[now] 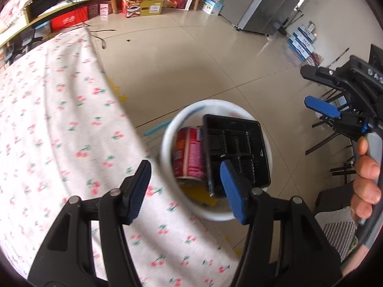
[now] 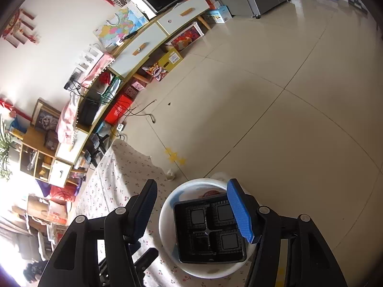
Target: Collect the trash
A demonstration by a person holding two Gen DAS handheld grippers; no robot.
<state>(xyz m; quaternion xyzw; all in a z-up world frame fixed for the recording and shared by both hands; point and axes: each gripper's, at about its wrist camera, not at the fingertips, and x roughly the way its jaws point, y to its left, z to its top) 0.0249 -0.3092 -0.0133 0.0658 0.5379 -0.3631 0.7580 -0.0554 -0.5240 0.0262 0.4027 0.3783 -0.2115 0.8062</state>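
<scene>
A white round bin [image 1: 167, 148] stands on the floor beside the cherry-print covered table [image 1: 47, 119]. Inside it a black compartment tray [image 1: 235, 148] leans on a red and pink can [image 1: 189, 153]. My left gripper [image 1: 184, 191] is open and empty, above the table edge and the bin. My right gripper [image 1: 311, 86] shows at the right of the left wrist view, open. In the right wrist view the right gripper [image 2: 191, 212] is open and empty above the bin [image 2: 165, 227], with the black tray [image 2: 208, 229] lying on top.
Beige tiled floor [image 2: 287, 119] spreads beyond the bin. A long low cabinet [image 2: 143, 45] with boxes under it lines the far wall. A metal fridge [image 1: 265, 4] stands at the back. Black chair legs [image 1: 330, 138] are right of the bin.
</scene>
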